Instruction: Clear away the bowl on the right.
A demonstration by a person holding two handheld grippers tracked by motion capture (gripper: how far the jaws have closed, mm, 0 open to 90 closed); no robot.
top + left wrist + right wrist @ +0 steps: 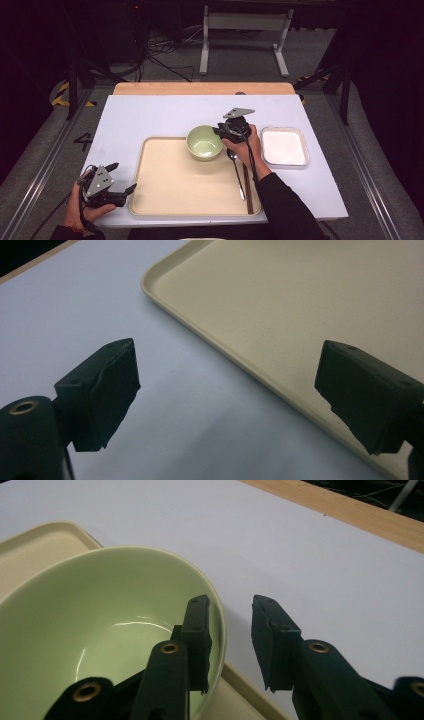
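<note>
A pale green bowl point(204, 141) point(100, 630) stands empty on the far right part of a beige tray point(170, 185) point(35, 545). My right gripper point(220, 131) point(230, 605) is open at the bowl's right rim, one jaw inside the bowl and the other outside, with the rim between them. At the table's front left corner, my left gripper point(125, 176) point(227, 352) is held open with nothing between its jaws. It points at the tray's point(300, 300) left edge.
A metal spoon point(236, 170) and dark chopsticks point(248, 187) lie along the tray's right side. Right of the tray sits a white square dish point(284, 146). The white tabletop point(150, 115) has a wooden strip point(200, 88) at its far edge.
</note>
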